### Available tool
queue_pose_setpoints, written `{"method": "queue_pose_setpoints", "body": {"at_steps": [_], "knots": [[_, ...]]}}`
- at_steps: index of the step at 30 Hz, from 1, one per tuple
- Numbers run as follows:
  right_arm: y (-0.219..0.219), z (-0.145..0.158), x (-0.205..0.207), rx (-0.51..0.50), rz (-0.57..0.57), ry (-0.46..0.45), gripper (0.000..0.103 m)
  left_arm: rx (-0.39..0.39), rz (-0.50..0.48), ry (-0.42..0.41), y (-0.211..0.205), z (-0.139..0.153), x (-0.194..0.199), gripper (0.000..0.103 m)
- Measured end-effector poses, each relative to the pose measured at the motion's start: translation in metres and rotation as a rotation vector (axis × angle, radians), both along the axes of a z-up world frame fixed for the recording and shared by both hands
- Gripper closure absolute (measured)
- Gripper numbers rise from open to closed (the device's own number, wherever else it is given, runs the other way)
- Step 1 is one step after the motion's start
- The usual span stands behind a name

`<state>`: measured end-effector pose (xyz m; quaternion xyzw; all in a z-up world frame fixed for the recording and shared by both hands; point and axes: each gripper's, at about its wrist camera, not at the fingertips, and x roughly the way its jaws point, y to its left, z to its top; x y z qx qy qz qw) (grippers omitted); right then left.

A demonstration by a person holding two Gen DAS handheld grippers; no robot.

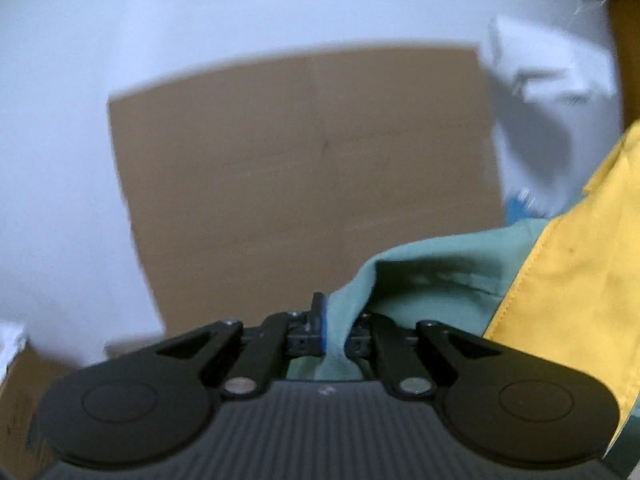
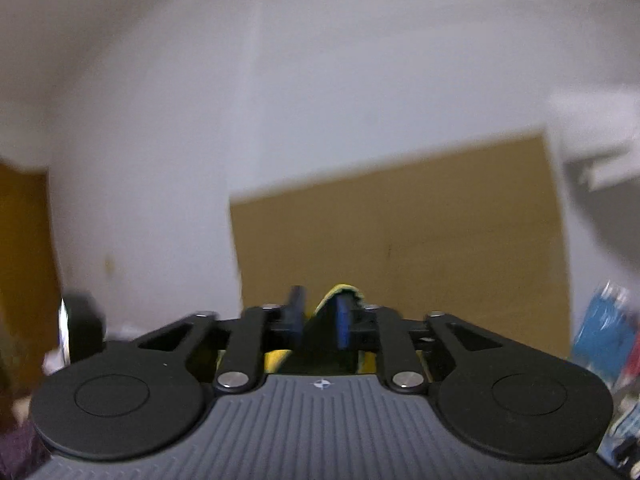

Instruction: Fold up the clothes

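Cardboard sheet (image 1: 304,184) against the white wall (image 1: 60,140) blocks my path ahead. Open air lies before it. The garment (image 1: 560,280) crowds my left claw's right side.

A flat brown cardboard sheet (image 1: 304,184) leans against a plain white wall (image 1: 200,12); blurred blue-and-red packaging (image 2: 604,336) shows at the right wrist view's edge.

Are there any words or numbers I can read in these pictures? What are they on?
None can be read.
Cardboard sheet: faint dark marks, too blurred.
Blue packet: print too blurred.
Right tongs: a small round emblem on the body, no letters.
Garment: no label showing.
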<state>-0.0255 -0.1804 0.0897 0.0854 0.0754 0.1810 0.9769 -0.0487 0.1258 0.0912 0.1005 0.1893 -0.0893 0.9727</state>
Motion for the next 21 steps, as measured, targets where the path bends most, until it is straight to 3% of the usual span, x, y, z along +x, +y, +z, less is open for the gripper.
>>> {"method": "queue_pose_setpoints", "body": {"at_steps": [2,7,10,12,16,19,21], "knots": [[0.001,-0.032,0.021,-0.037,-0.004,0.088,0.062,0.005,0.057,0.038,0.018,-0.031,0.008,0.100],[-0.034,-0.145,0.082,-0.129,-0.164,0.368,0.062,-0.004,0.199,0.098,0.063,-0.093,0.000,0.100],[-0.035,-0.198,0.116,-0.232,-0.217,0.465,0.062,0.022,0.258,0.164,0.063,-0.124,-0.004,0.100],[-0.033,-0.223,0.140,-0.223,-0.178,0.528,0.062,0.027,0.296,0.189,0.061,-0.137,-0.008,0.100],[0.002,-0.250,0.176,-0.336,-0.060,0.535,0.060,-0.006,0.384,0.209,0.067,-0.153,-0.026,0.100],[0.039,-0.268,0.193,-0.435,0.020,0.484,0.038,-0.050,0.442,0.212,0.081,-0.151,-0.035,0.100],[0.051,-0.285,0.209,-0.471,0.034,0.504,0.039,-0.072,0.467,0.211,0.087,-0.151,-0.034,0.100]]}}
